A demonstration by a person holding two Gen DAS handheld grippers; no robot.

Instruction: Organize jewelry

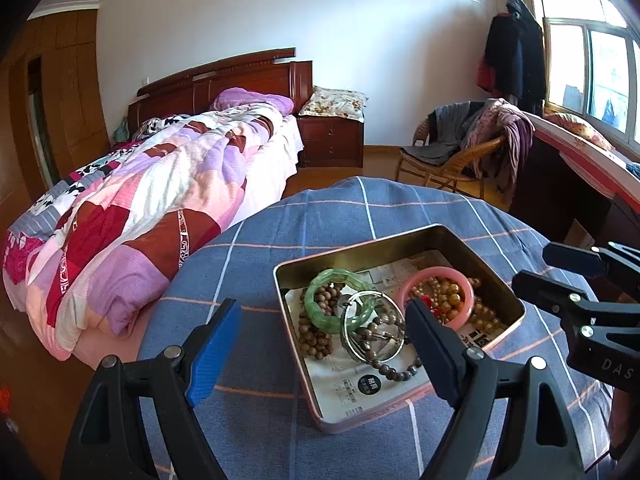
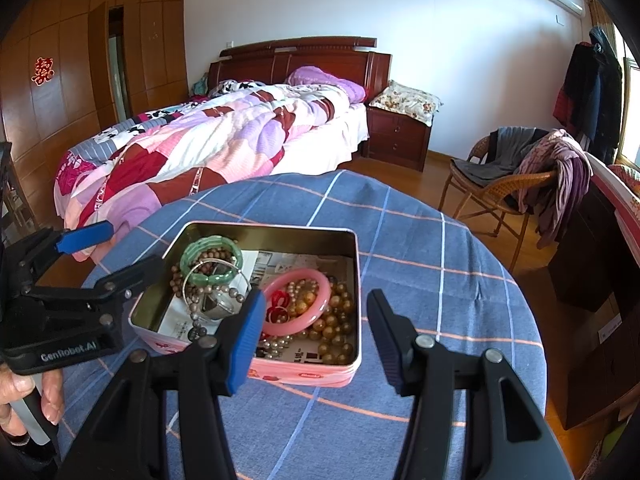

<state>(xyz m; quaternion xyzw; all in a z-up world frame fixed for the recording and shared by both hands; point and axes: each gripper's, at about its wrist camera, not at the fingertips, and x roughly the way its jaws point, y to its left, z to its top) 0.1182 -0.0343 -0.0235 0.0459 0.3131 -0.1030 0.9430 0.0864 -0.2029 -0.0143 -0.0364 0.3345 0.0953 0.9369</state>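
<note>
Already gathered in the open tin (image 2: 356, 300) on the desk (image 2: 440, 280): green bangle (image 2: 192, 254), pink bangle (image 2: 298, 322), beads. Left tool (image 1: 320, 344) and right tool (image 2: 316, 340) spread wide, empty, flanking the tin; fits sorting out or just packed.

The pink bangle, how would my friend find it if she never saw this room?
Look at the round blue checked table, then the open tin on it. Inside, the pink bangle lies on golden beads; it is smooth and solid pink, unlike the green bangle.
</note>
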